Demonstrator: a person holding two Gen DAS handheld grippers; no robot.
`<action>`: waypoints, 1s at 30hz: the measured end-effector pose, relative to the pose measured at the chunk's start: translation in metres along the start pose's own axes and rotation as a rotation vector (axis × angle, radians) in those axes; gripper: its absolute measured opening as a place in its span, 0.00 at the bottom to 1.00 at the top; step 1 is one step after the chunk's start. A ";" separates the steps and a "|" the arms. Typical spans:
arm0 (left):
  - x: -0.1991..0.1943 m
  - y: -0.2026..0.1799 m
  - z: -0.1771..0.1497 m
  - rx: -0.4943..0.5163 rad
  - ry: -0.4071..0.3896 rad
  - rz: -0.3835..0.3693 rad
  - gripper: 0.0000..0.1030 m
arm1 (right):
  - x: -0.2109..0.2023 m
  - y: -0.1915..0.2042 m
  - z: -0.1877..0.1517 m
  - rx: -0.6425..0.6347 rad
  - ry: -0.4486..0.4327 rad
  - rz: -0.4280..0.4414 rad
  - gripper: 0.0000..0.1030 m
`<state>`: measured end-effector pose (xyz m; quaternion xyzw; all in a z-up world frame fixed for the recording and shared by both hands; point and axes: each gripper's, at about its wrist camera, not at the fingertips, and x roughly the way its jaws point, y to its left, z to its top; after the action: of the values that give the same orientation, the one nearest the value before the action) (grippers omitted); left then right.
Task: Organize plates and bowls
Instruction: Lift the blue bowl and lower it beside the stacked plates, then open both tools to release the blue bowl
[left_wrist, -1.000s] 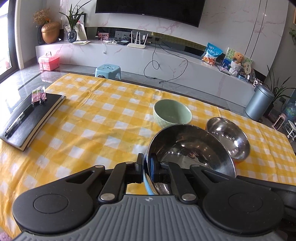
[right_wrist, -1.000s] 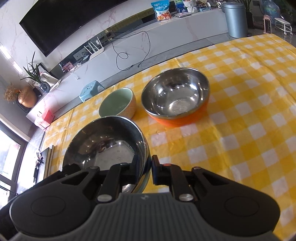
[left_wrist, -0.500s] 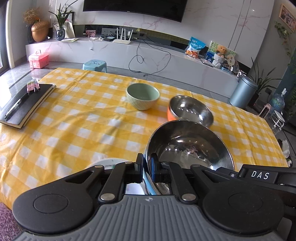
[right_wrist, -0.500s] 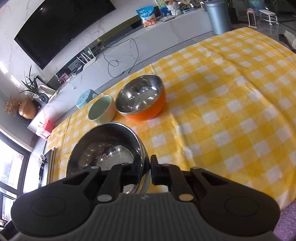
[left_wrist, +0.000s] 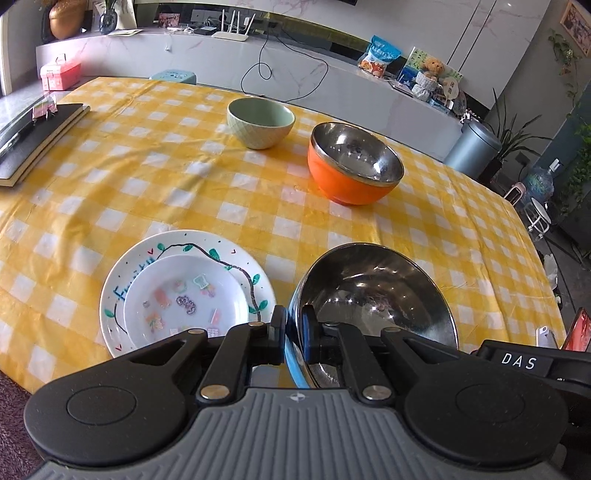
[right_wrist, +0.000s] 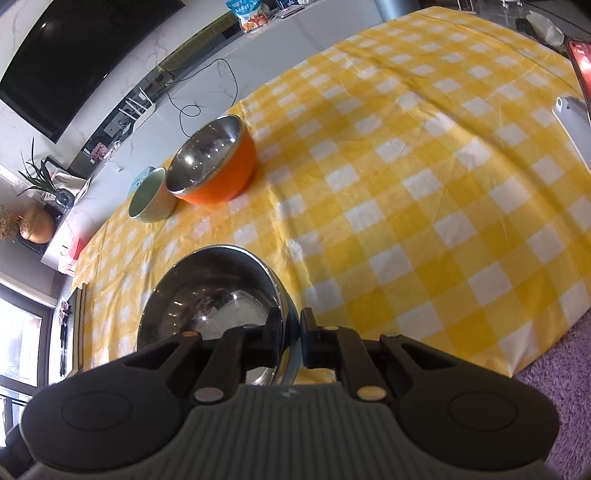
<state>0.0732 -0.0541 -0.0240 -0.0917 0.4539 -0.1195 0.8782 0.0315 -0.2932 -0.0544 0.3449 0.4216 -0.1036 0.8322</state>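
Observation:
My left gripper (left_wrist: 293, 328) is shut on the left rim of a steel bowl with a blue outside (left_wrist: 373, 291). My right gripper (right_wrist: 291, 332) is shut on the right rim of the same bowl (right_wrist: 214, 295). The bowl is held above the near edge of the table. An orange bowl with a steel inside (left_wrist: 354, 166) (right_wrist: 214, 168) and a pale green bowl (left_wrist: 260, 122) (right_wrist: 149, 197) stand side by side further back. Two white decorated plates, a small one (left_wrist: 184, 299) stacked on a larger one (left_wrist: 122, 273), lie near the front left.
The table has a yellow checked cloth (left_wrist: 166, 177) (right_wrist: 424, 184). A black notebook (left_wrist: 33, 136) lies at the far left edge. A white device (right_wrist: 572, 122) and a red phone (right_wrist: 581, 59) sit at the right edge. A purple rug (right_wrist: 554, 398) lies below the table.
Both grippers have pulled back toward the near table edge with the steel bowl, away from the orange and green bowls. The stacked plates have come fully into the left wrist view.

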 end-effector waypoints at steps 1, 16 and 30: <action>0.001 0.001 -0.001 -0.008 0.005 -0.005 0.08 | 0.001 -0.001 0.000 -0.001 -0.001 -0.004 0.08; 0.025 -0.006 -0.005 -0.015 0.065 -0.058 0.09 | 0.012 -0.011 0.009 0.011 -0.034 -0.075 0.08; 0.025 -0.003 -0.003 -0.004 0.068 -0.083 0.10 | 0.017 -0.011 0.009 0.011 -0.033 -0.101 0.13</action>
<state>0.0845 -0.0650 -0.0443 -0.1080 0.4796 -0.1580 0.8564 0.0423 -0.3050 -0.0694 0.3260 0.4242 -0.1534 0.8308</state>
